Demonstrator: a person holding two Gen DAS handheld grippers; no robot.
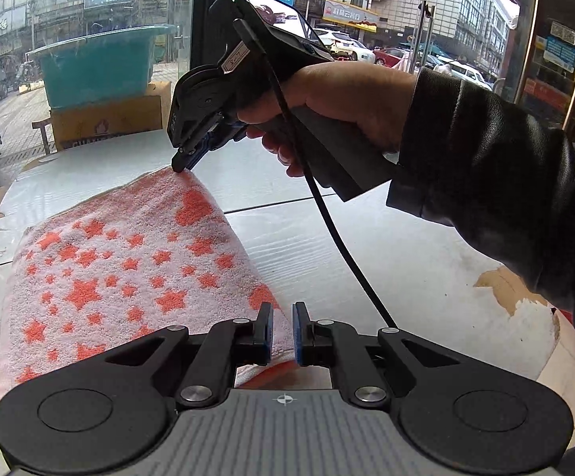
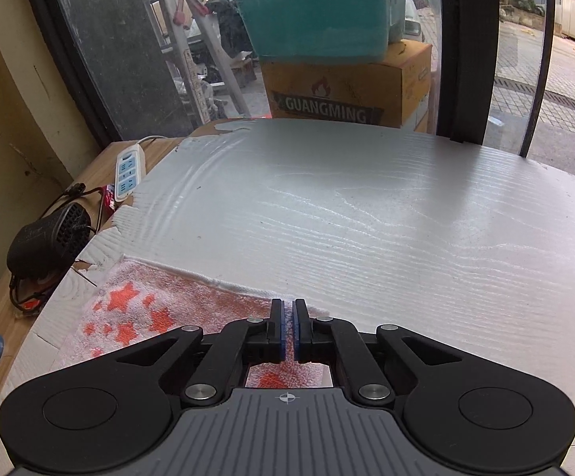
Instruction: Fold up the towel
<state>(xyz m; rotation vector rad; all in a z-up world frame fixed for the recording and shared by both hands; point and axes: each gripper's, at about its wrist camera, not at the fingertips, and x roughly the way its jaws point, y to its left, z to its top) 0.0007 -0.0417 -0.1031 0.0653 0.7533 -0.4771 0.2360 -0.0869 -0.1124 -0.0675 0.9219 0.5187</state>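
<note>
While the towel (image 1: 121, 269) lies spread on the white table (image 1: 347, 261), filling the lower left of the left wrist view, its far right corner sits at the tips of the right gripper (image 1: 180, 164), upper centre of that frame. White terry, orange stars. Right gripper tips touch the towel corner there; jaws look nearly closed, but whether they actually pinch cloth I cannot tell from this view. A hand (image 1: 339, 99) in a black leather sleeve (image 1: 505, 198) holds that gripper, with a black cable (image 1: 327, 214) dropping from it.

Left gripper (image 1: 282, 331), bottom centre of its own view: jaws parted by a narrow gap, blue pads visible, hovering over the towel's near right edge, nothing held between them.

Right wrist view: right gripper (image 2: 288, 329) at bottom centre, pads almost together with a thin slit between, sitting at the towel (image 2: 148, 309) edge in the lower left; cloth shows under the linkage, a grip is not clear.

Table (image 2: 367, 218) has a wood-grain surface, with chipped edges at left. Left of it: a power strip (image 2: 128, 172) and a black adapter (image 2: 49, 238) with cord. Behind glass at the top: a teal tub (image 2: 319, 12) on a cardboard box (image 2: 347, 87) marked GUANGMING. Street and parked cars (image 1: 351, 45) show at the upper right of the left wrist view.
</note>
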